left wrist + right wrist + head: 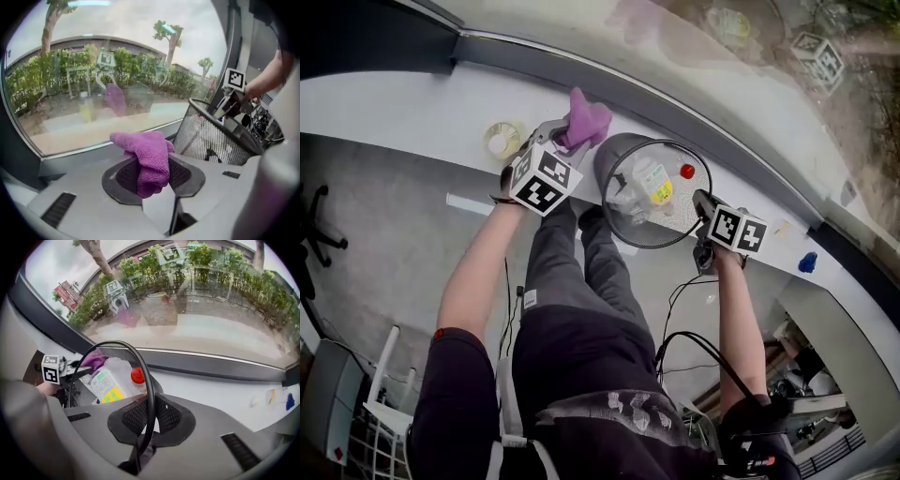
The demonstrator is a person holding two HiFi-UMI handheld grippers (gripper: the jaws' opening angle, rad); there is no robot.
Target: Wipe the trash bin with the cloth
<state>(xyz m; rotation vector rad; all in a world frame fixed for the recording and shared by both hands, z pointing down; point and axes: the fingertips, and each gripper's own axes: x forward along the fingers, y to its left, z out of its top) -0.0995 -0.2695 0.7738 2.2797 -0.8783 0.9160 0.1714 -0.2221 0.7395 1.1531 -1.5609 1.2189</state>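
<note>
My left tongs are clamped on the purple cloth, which bunches between the pads and flops over them. In the head view it is at upper centre, just left of the black mesh trash bin. My right tongs are closed on the bin's thin rim, at its right side. The bin is at the front edge of the white surface by the window, with a red-capped plastic bottle inside. A roll of tape lies left of the cloth.
</note>
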